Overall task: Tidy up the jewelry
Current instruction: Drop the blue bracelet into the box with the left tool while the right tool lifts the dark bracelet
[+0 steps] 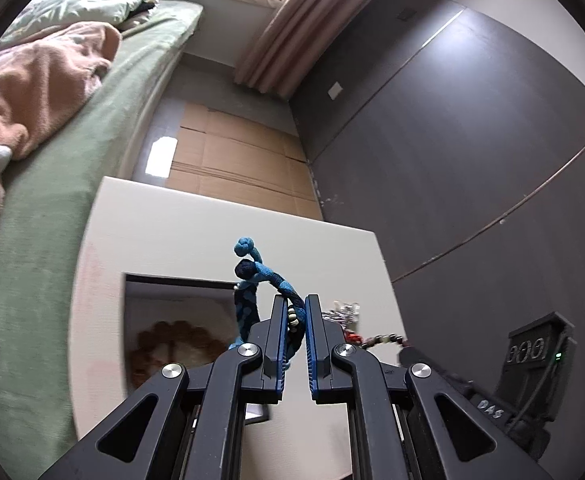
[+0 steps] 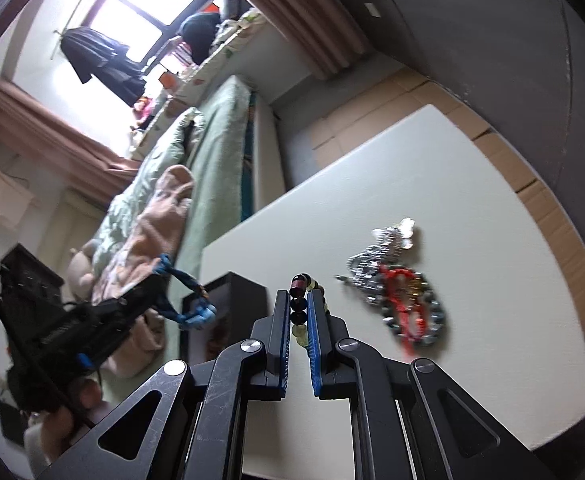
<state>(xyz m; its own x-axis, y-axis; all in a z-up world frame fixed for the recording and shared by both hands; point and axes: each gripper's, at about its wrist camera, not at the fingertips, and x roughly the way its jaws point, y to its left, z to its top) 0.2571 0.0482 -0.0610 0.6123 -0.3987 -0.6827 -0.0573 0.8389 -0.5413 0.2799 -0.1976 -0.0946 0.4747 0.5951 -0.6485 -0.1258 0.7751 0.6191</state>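
Note:
My left gripper (image 1: 295,307) is shut on a blue braided cord bracelet (image 1: 257,276), held above an open dark-rimmed box (image 1: 172,320) on the white table (image 1: 212,224). The bracelet also shows in the right wrist view (image 2: 196,312), hanging over the box (image 2: 232,292). My right gripper (image 2: 297,304) is shut on a bead bracelet (image 2: 299,292) of dark and pale beads, lifted over the table (image 2: 472,200). A heap of jewelry (image 2: 396,280) with silver chain, red cord and grey beads lies on the table to the right of my right gripper.
A bed (image 1: 52,200) with a green sheet and a pink blanket (image 1: 32,92) runs along the table's left side. Cardboard (image 1: 244,156) covers the floor beyond the table. A dark wall panel (image 1: 472,140) stands on the right.

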